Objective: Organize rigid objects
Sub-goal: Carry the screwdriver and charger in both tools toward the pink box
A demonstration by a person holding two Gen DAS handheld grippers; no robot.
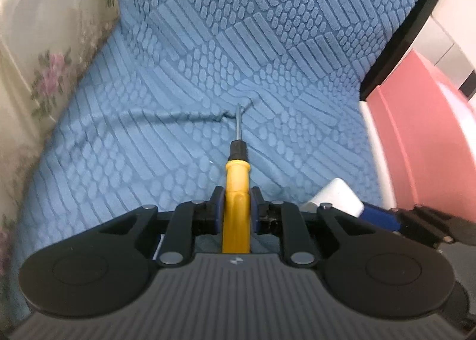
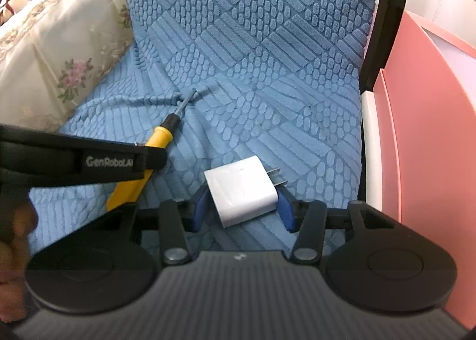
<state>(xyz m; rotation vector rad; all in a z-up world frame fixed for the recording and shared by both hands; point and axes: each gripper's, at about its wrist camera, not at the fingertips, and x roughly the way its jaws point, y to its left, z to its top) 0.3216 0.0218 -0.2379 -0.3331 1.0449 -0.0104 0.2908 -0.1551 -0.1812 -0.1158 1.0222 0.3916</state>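
A yellow-handled screwdriver lies on the blue textured seat cover, its metal tip pressing a crease into the fabric. My left gripper is shut on its handle; the screwdriver also shows in the right wrist view, partly behind the left gripper's arm. A white plug adapter with two metal prongs sits between the blue pads of my right gripper, which is shut on it. The adapter also shows in the left wrist view, beside the right gripper's blue pad.
The blue seat cover runs up the chair back. A floral cream cushion lies at the left. A pink box and a white edge stand at the right, past the chair's black frame.
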